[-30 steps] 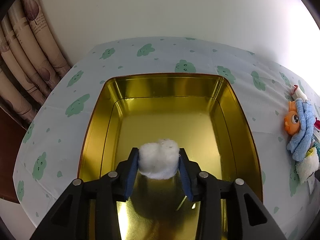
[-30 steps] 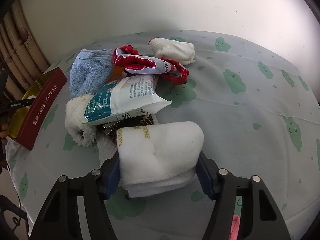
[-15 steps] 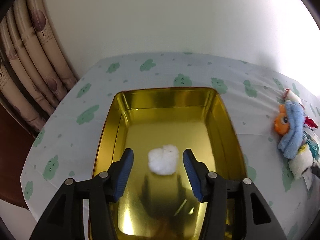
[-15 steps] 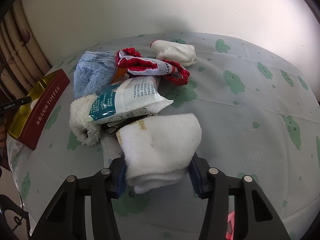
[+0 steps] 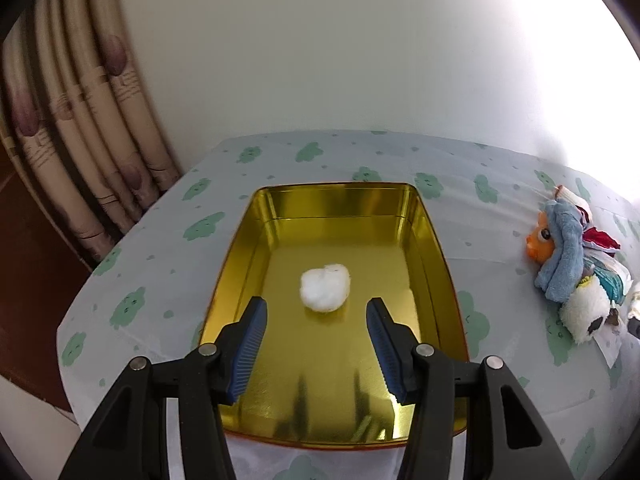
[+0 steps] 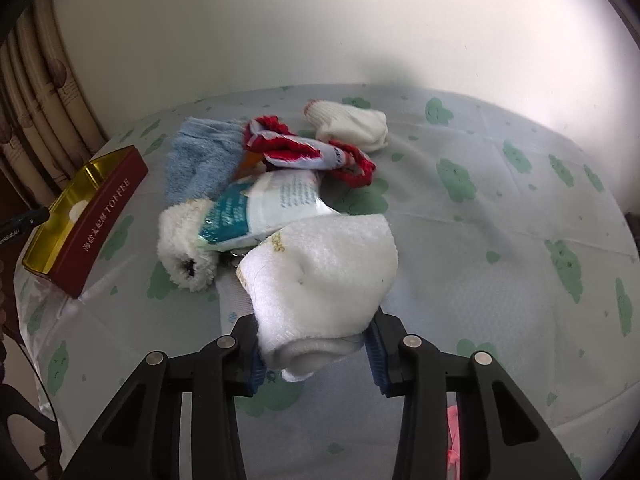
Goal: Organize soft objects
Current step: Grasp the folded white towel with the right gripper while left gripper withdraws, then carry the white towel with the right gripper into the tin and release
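Pale cloth printed with green clouds covers the bench (image 5: 360, 152), which stands against a plain white wall with patterned curtains (image 5: 80, 140) at one side.

A white cotton ball (image 5: 325, 288) lies on the floor of the gold tin tray (image 5: 240, 264), just ahead of the left gripper (image 5: 316, 340) and between the lines of its two blue pads. The jaws stand wide and released, touching neither the ball nor the tray. Well off to the right of these jaws, a heap of soft things sits on the cloth — an orange plush toy (image 5: 540, 242) wrapped by a blue towel (image 5: 564, 264), with a fluffy white sock (image 5: 588, 312) nearest.

In the right wrist view, the right gripper (image 6: 316, 354) has a folded white towel (image 6: 320, 276) between its pads; the jaws are closing on it, and both pads press its rolled lower edge. Just ahead of these jaws and to their left lies a teal-and-white plastic packet (image 6: 264, 208), resting on the fluffy white sock. Beyond that are the blue towel, a red-trimmed cloth (image 6: 308, 152) and, farthest, a white knit glove (image 6: 352, 124). Far to the left of these jaws stands the tray — its dark red outer wall reads TOFFEE.
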Demonstrator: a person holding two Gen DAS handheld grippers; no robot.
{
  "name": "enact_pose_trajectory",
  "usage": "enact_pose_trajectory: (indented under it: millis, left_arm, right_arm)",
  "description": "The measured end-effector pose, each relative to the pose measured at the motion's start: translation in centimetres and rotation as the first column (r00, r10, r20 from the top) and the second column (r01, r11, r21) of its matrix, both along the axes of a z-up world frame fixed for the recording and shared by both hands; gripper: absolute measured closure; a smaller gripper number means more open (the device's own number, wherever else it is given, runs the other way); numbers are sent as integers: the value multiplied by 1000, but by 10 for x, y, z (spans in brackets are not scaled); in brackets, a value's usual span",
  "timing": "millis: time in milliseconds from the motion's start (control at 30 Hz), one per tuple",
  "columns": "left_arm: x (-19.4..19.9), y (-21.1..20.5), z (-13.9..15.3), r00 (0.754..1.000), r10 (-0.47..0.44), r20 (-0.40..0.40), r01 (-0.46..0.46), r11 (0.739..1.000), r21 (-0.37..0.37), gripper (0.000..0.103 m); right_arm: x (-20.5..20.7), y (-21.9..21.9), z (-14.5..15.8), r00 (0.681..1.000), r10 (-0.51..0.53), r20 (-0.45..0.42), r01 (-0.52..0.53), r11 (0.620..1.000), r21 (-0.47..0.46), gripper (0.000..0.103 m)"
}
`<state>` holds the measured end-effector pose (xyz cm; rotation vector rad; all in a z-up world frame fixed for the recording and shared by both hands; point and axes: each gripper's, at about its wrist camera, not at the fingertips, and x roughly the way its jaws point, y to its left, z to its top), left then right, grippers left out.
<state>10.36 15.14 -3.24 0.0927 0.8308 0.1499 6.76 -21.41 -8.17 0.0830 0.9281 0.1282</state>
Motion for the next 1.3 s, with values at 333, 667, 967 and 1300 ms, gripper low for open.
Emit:
enact_pose_trajectory:
  millis: [333, 667, 967, 1300]
  left_arm:
    - [-20, 4, 0, 999, 40, 35, -39, 999, -17, 50]
    - [-46, 26, 3, 989, 119, 88, -117, 993, -32, 50]
    - [-54, 61, 9, 964, 239, 114, -223, 965, -138, 50]
    - [-60, 79, 17, 937, 314, 150, -292, 944, -151, 50]
  right_arm:
    - [-2, 37, 23, 996, 72, 47, -71, 997, -19, 65]
    - [4, 94, 37, 980, 189, 64, -186, 981, -50, 65]
    - [11, 156, 42, 949, 308, 61, -305, 951, -55, 65]
    - [24, 227, 57, 892, 443, 87, -440, 897, -50, 65]
